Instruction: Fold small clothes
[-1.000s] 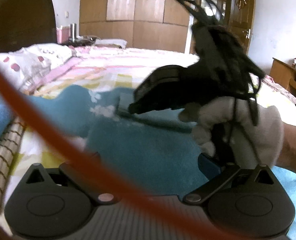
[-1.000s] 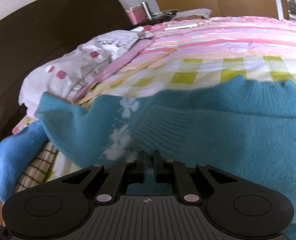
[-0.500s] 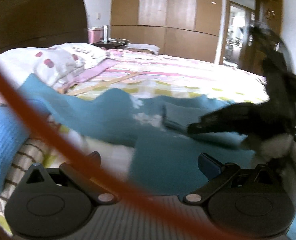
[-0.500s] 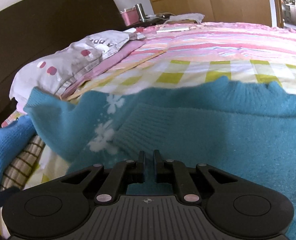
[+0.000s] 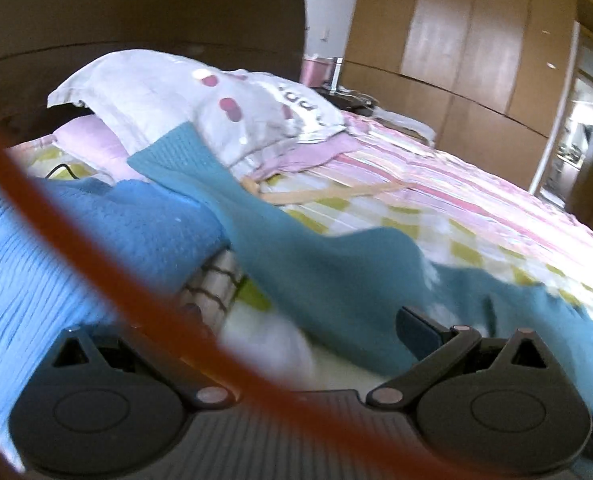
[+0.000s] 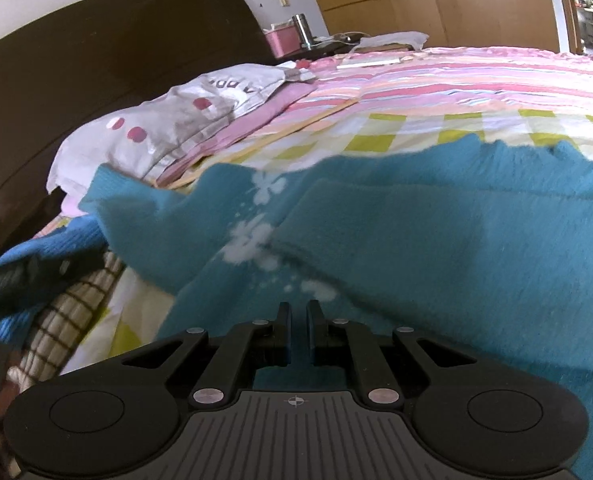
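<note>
- Right gripper [image 6: 298,322]: seen from its own wrist camera at the bottom centre of the frame, low over the bed; its fingers stand nearly together with only a narrow slot between them. Teal knit shows in that slot, but whether the fabric is pinched cannot be told.
- Teal sweater [image 6: 436,248]: spreads across the lower and right parts of the right wrist view, directly ahead of and beneath the fingertips. White flower motifs [image 6: 252,236] sit just above the fingertips; a folded ribbed part lies to their right.
- Left gripper [image 5: 304,320]: at the bottom of the left wrist view, its fingers set wide apart with nothing between them. The right finger [image 5: 418,330] lies against the sweater's near edge; the left one is blurred behind an orange cable [image 5: 96,268] crossing the frame's left.
- A sleeve of the sweater [image 5: 200,176] runs to the upper left toward the spotted pillow [image 5: 216,100].
- Left of it lie a lighter blue knit garment [image 5: 56,260] and a checked cloth [image 5: 212,284].
- Beyond the sweater's far edge, the checked and striped bedspread [image 6: 456,92] extends to the upper right.
</note>
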### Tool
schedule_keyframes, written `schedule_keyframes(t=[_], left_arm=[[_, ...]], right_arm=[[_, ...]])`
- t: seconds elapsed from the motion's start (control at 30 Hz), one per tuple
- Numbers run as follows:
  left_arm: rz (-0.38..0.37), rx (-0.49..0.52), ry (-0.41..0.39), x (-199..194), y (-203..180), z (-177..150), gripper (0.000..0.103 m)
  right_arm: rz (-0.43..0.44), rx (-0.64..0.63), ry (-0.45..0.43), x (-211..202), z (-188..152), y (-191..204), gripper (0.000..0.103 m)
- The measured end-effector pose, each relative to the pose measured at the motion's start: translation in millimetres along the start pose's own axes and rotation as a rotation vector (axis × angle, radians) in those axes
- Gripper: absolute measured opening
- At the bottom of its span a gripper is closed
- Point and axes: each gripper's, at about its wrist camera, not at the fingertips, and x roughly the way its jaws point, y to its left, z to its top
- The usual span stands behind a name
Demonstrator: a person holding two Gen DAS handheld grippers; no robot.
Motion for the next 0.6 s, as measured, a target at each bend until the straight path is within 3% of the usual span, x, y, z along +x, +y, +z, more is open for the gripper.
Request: schedule_keyframes(t=[0.17,0.27,0.3,0.37,0.5,0.6], left_arm=[[0.049,0.014,-0.043,15.5,-10.7,-2.3,0.103],[0.034,0.019,-0.058,18.7,-16.1,-2.7,0.103],[0.011,0.017,-0.055,19.2,-18.1,-4.6,0.092],[-0.048,-0.01,-0.017,23.9,-19.0,-9.0,0.083],[-0.028,-0.026,0.016,36.2,-13.9,-13.0,0.083],[-0.034,-0.131,0.041,48.0,3.8,-8.0,0.082]], right_arm=[[0.024,0.026,0.002,-4.7,-4.1,-2.7,0.011],[0.031,0.027,0.001,-6.1,-5.9,-2.8,0.011],[0.032,0.029,0.0,-6.0,-6.5,-2.8,0.011],[0.035,0.04,-0.001,-5.5,-7.0,-3.4,0.011],[0.041,0.056,-0.004,-6.4,-7.7,-4.2,0.011],[0.045,0.063,-0.003,-6.7,-8.0,-5.4,0.011]])
